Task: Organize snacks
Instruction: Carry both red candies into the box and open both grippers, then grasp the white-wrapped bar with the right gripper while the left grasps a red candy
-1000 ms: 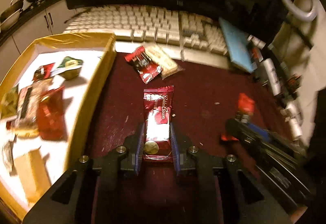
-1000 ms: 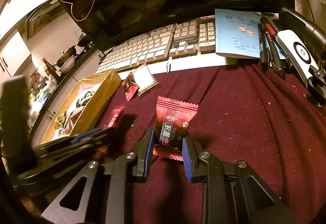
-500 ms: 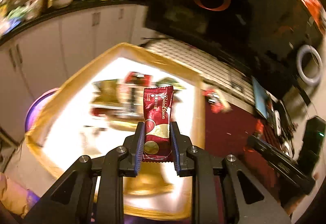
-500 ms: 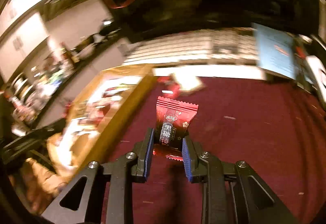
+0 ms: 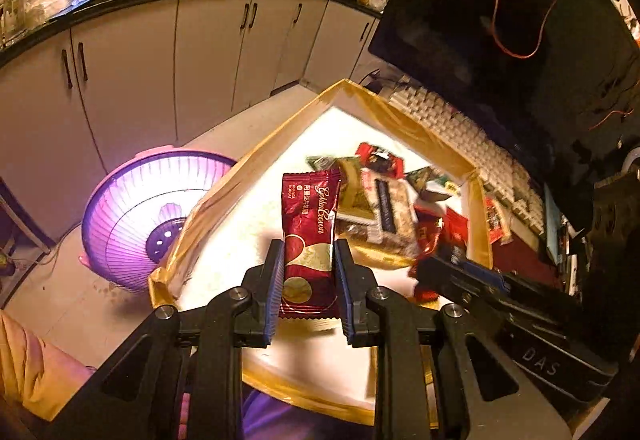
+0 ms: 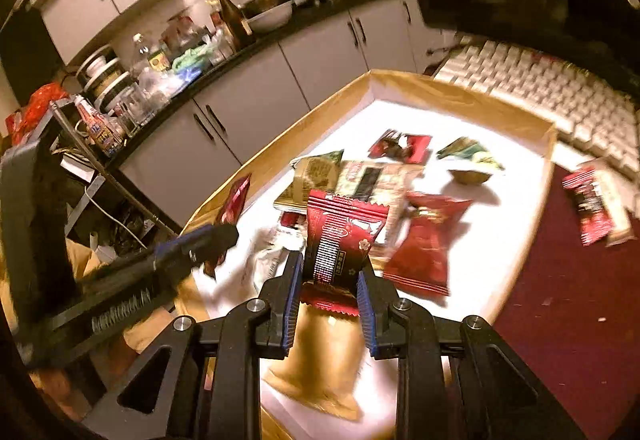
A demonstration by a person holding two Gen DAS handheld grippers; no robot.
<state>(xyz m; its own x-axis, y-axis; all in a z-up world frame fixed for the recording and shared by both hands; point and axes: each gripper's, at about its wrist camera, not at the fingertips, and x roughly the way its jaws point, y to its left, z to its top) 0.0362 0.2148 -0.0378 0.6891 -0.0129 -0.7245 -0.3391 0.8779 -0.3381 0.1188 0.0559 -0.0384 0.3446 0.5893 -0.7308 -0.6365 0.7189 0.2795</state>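
My left gripper point(image 5: 309, 272) is shut on a dark red Golden Crown snack packet point(image 5: 310, 224) and holds it above the gold-rimmed white box point(image 5: 240, 175). My right gripper point(image 6: 327, 280) is shut on a red and black snack packet point(image 6: 340, 240), also above the box point(image 6: 460, 95). Several snack packets point(image 6: 420, 244) lie inside the box. The left gripper point(image 6: 216, 240) shows at the left of the right wrist view, and the right gripper point(image 5: 436, 268) shows at the right of the left wrist view.
Two snack packets point(image 6: 596, 207) lie on the dark red cloth point(image 6: 580, 300) right of the box. A white keyboard point(image 6: 540, 87) lies behind the box under a dark monitor point(image 5: 500, 19). A purple basket point(image 5: 140, 215) sits on the floor to the left.
Both grippers lifted their packets off the red cloth and swung left. They now hang over the box instead of over the cloth.
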